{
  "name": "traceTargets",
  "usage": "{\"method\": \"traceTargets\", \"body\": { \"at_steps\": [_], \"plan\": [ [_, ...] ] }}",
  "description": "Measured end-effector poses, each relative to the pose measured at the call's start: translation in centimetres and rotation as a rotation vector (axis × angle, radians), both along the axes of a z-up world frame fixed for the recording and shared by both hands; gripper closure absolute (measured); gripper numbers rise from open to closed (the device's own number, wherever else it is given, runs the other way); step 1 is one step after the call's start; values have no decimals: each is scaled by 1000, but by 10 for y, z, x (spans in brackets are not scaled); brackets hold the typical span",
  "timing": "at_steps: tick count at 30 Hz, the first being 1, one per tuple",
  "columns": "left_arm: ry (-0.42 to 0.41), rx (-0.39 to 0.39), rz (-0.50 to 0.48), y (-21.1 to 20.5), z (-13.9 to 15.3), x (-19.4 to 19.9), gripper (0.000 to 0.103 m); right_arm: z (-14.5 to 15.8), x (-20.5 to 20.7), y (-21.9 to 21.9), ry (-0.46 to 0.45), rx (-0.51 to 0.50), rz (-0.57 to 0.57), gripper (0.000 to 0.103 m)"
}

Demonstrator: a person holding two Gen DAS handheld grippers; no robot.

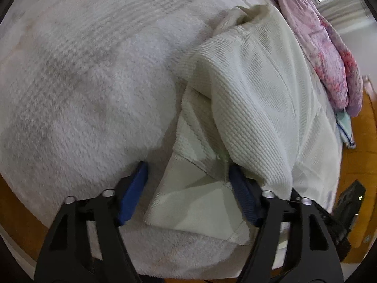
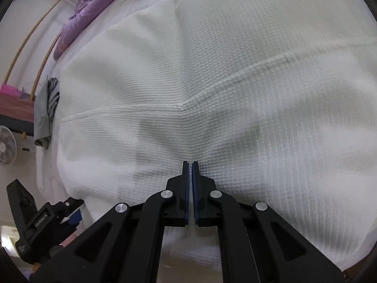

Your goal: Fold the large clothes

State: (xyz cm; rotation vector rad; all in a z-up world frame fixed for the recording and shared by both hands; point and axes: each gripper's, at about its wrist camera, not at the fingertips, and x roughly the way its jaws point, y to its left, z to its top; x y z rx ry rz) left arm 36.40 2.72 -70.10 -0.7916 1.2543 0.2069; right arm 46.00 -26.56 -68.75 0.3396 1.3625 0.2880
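A large cream waffle-knit garment (image 1: 254,89) lies on a fluffy white blanket (image 1: 89,75). In the left wrist view its sleeve cuff (image 1: 195,200) lies between the blue pads of my left gripper (image 1: 188,172), which is open around it. The right pad sits under a fold of the garment. In the right wrist view the garment's body (image 2: 212,70) fills the frame, with a seam (image 2: 183,106) across it. My right gripper (image 2: 190,165) is shut and empty just above the fabric.
A pink and purple quilt (image 1: 329,54) lies bunched at the far right; it also shows in the right wrist view (image 2: 89,7). Grey clothes (image 2: 47,108) hang at the blanket's left edge. A fan (image 2: 6,145) stands on the floor. The other gripper (image 2: 42,221) shows at lower left.
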Motion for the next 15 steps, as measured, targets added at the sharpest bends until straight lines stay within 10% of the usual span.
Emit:
{"method": "traceTargets", "body": {
  "at_steps": [4,8,15],
  "plan": [
    [38,-60,-18,0,1,4,89,7,5,4,7,17,31,93],
    [-19,-111,-32,-1,30,10,92,35,4,18,-69,97,148,40],
    [-142,-165,-113,-26,91,26,94,94,-25,52,-254,115,446,30]
  ]
}}
